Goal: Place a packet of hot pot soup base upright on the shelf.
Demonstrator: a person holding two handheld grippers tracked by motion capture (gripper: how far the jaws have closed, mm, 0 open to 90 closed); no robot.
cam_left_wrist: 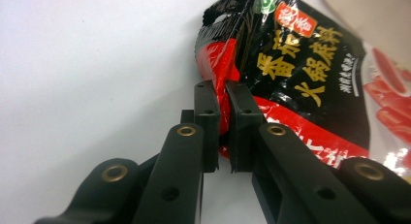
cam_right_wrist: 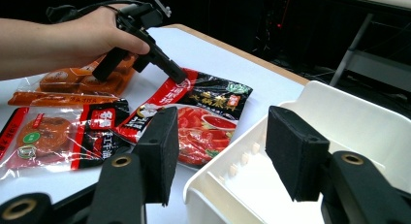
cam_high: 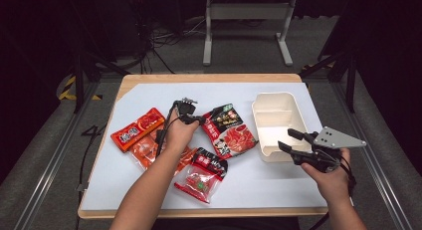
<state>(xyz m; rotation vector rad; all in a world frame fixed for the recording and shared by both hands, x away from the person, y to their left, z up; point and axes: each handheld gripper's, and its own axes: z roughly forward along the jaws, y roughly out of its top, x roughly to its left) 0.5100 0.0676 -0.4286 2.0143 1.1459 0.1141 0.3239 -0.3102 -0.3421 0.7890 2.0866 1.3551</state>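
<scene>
Two grippers at work: the left gripper [cam_left_wrist: 222,95], jaws pinched shut on the sealed edge of the black-and-red sauce pouch [cam_high: 228,130], which lies mid-table beside the white tray [cam_high: 272,101]. Pouch: probably light, limp, slick foil; the flat seam likely grips best. Right gripper [cam_right_wrist: 220,153]: jaws apart, empty, at the tray's near rim.

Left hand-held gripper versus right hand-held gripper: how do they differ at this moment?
The left hand-held gripper is clamped on the edge of the black-and-red sauce packet; the right hand-held gripper holds nothing. Left jaws are pinched together; right jaws stand wide apart beside the white tray. Both have black jaws.
</scene>
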